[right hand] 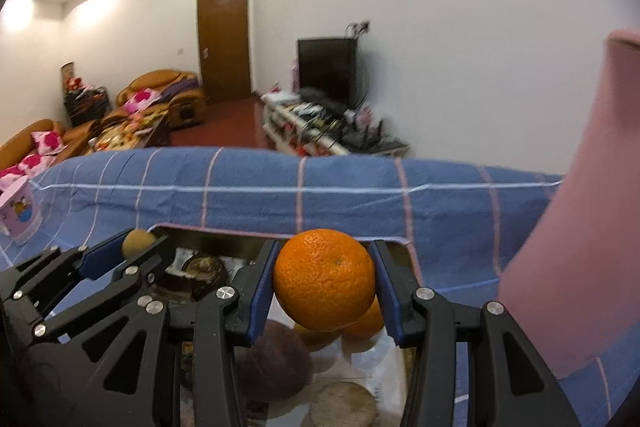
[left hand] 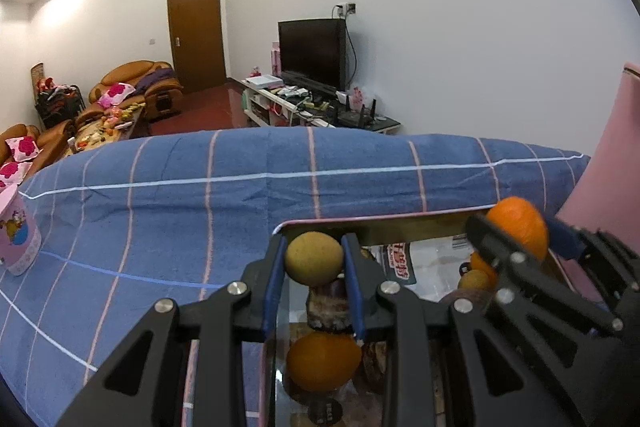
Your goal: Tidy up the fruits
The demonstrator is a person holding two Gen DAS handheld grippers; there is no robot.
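Centre frame, the right claw is clamped on an orange at its widest part; firm, light, slightly slippery. The left claw clamps a small yellow-green fruit above the tray.

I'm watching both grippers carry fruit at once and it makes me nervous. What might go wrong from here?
1. The right gripper holds the round orange only by its sides; it may slip out.
2. The left gripper pinches a small yellow-green fruit above the box; dropped, it could hit the orange in the box.
3. The grippers sit close together and may collide.
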